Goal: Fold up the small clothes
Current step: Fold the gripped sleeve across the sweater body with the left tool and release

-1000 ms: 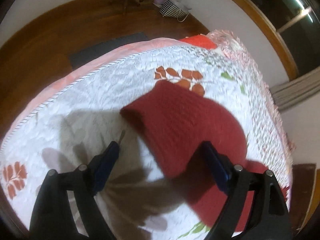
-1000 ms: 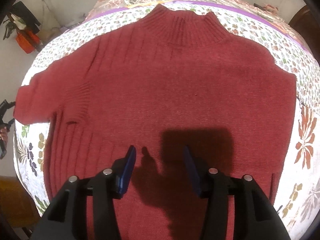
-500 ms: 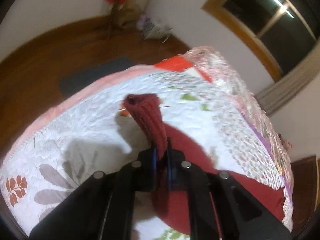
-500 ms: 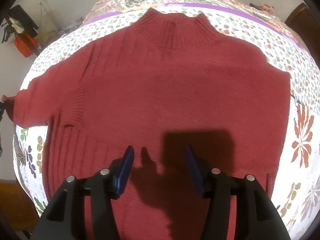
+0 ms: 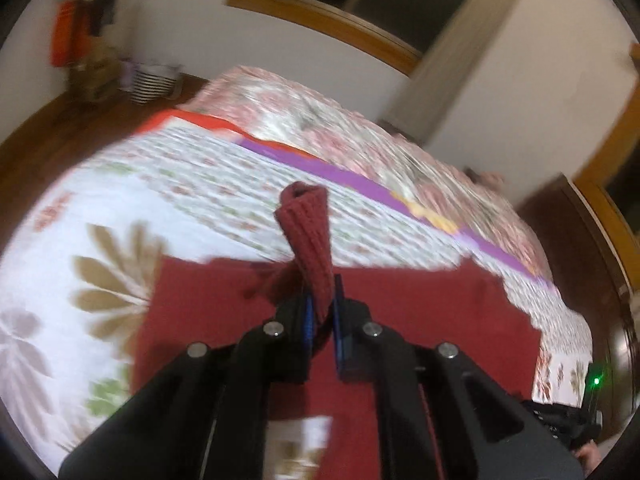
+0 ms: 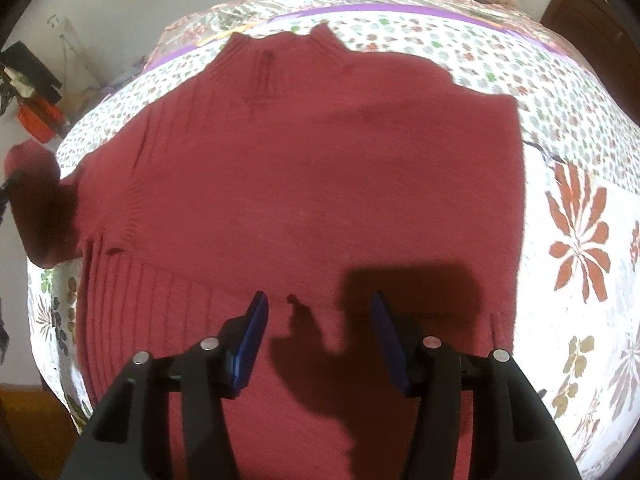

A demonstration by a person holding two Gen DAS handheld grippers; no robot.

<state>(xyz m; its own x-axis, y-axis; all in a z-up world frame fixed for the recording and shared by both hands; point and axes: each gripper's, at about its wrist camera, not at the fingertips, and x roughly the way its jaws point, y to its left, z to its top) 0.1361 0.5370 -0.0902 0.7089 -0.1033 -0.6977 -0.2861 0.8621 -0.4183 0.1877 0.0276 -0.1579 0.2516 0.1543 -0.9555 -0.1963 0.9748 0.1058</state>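
A dark red knit sweater (image 6: 312,168) lies flat on a floral quilt (image 6: 580,216), collar at the far side. Its right sleeve is folded in across the body. My left gripper (image 5: 320,300) is shut on the ribbed cuff of the left sleeve (image 5: 308,236), which stands up between the blue pads, lifted above the sweater body (image 5: 420,320). In the right wrist view that raised sleeve (image 6: 36,208) shows at the far left edge. My right gripper (image 6: 318,312) hovers open over the sweater's lower part, with nothing between its fingers.
The quilt covers a bed with a purple stripe (image 5: 360,184) and a pink floral cover (image 5: 320,116) at the far end. A wooden floor (image 5: 44,140), a striped basket (image 5: 154,82), hanging clothes and a window lie beyond. The right gripper's body (image 5: 568,428) shows at lower right.
My left gripper shut on the sleeve cuff, lifted it and swung it toward the sweater body. The right gripper stayed open over the hem and drew back slightly.
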